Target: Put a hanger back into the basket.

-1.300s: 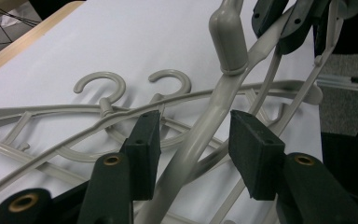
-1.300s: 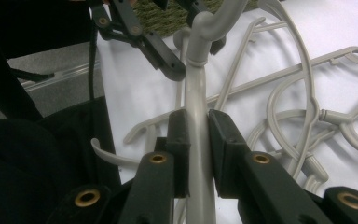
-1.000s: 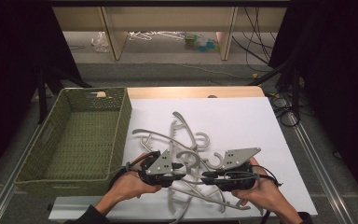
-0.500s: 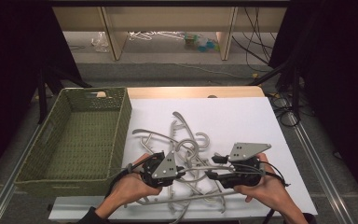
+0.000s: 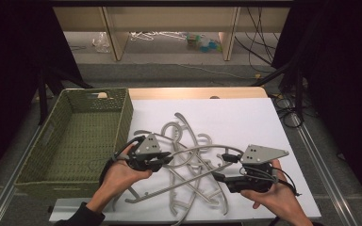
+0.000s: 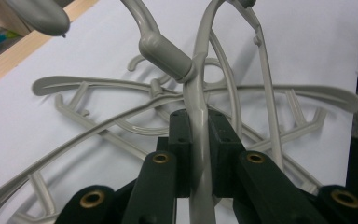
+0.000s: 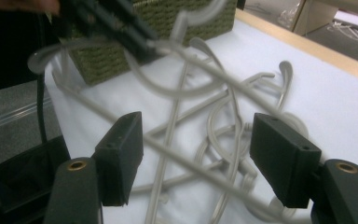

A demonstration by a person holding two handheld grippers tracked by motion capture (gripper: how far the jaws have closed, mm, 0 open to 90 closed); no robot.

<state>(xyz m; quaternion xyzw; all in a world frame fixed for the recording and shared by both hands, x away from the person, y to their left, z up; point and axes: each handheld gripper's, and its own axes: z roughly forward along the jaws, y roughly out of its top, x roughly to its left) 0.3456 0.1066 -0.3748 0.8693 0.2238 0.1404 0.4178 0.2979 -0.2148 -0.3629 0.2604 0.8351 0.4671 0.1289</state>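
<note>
The right gripper (image 5: 222, 168), near the front of the bench (image 5: 283, 122), has just let go. A second ago its jaws were squeezed together on the pile; they have just been opening, and now they stand wide apart. In the right gripper view a few grey bars cross the gap between the jaws, but the pads (image 7: 121, 154) do not press on any of them. So this hand holds nothing now.

The left gripper (image 5: 167, 159) has done the other thing. Its jaws have closed tight on one grey hanger (image 6: 200, 84). In the left gripper view the thin bar of that hanger runs straight up between the two black pads, which pinch it from both sides. The left hand (image 5: 122, 172) has also come up a little, so this hanger looks like it sits higher than the rest.

This probably means that the person wants one hanger out of the tangle. The left hand now has it alone, and the right hand is free to help.

A bit farther back, the other hangers (image 5: 193, 141) lie crossed over each other on the white sheet. Some may still be hooked onto the held one.

To the left of the pile stands the green basket (image 5: 122, 106), with nothing in it. The hanger may be going there.
</note>
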